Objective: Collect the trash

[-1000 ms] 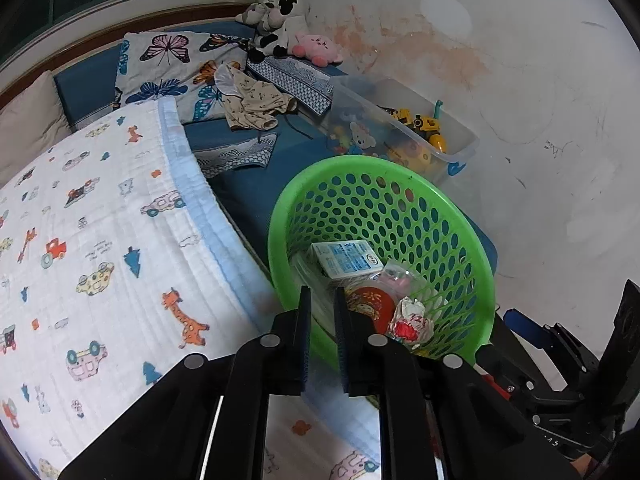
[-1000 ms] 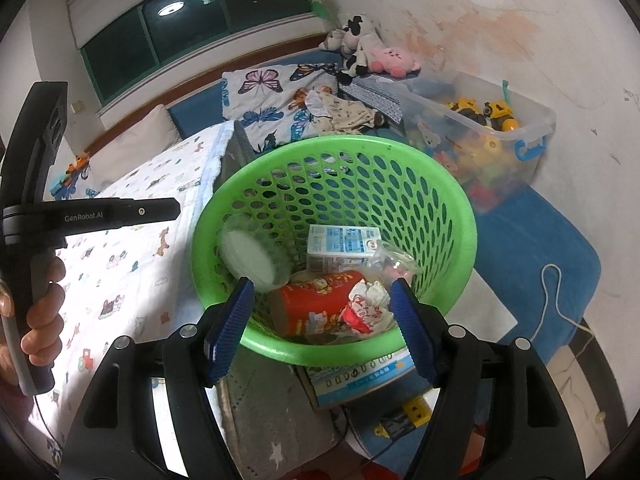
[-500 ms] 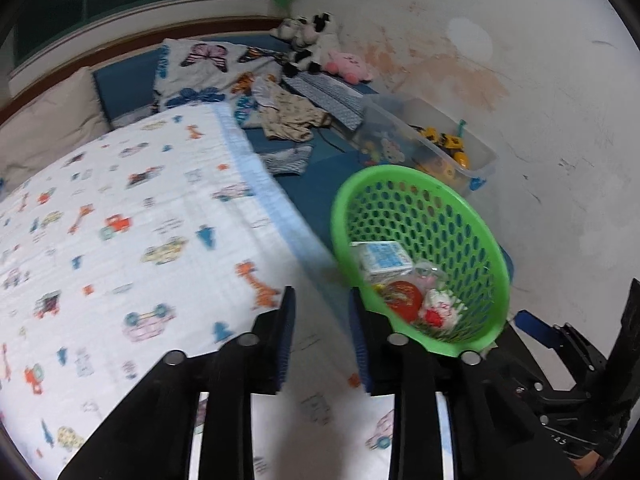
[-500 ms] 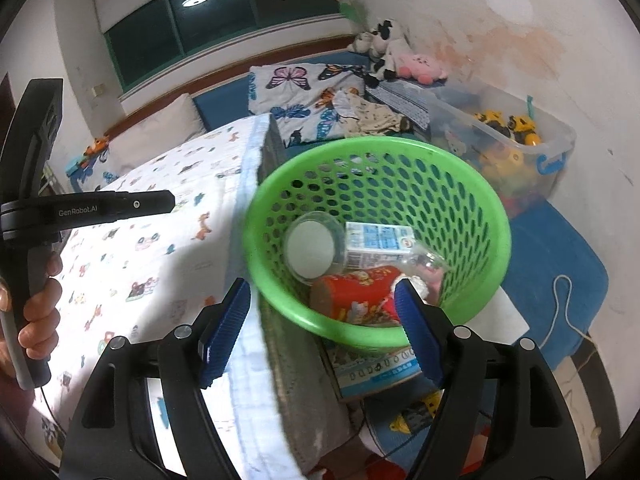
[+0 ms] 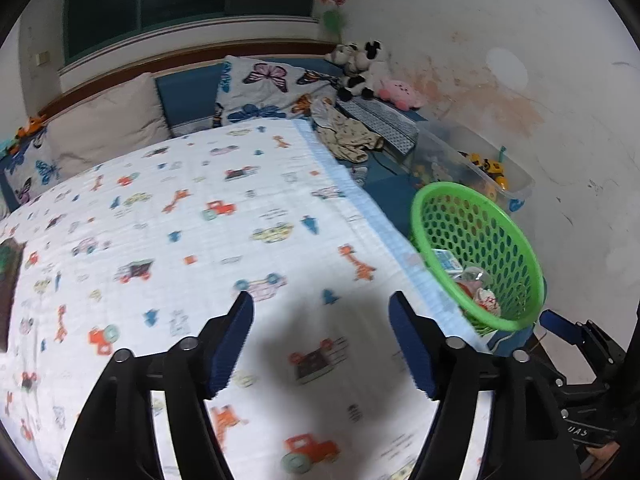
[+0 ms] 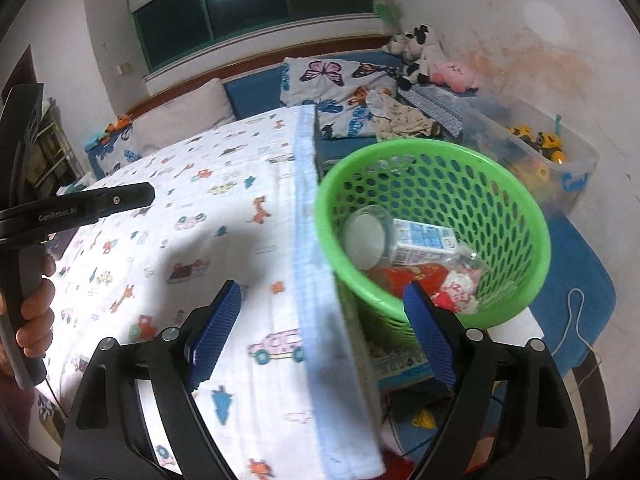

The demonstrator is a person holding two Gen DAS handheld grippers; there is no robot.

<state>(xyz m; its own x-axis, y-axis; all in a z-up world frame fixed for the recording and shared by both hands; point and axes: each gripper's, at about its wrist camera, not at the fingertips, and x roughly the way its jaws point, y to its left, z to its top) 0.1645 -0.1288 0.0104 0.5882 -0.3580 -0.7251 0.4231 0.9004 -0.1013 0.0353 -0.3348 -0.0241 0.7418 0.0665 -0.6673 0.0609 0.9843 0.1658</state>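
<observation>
The left gripper, nearly shut beside the basket a second ago, now gapes empty over the blanket, so its piece seems dropped. The right gripper also hangs spread and empty, straddling the blanket's edge. Trash lies in the basket just beside the bed; the blanket offers free room.

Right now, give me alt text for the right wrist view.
The open right claw hovers empty over the bed's edge, beside a green basket holding a milk carton, red wrapper and lid.
</observation>
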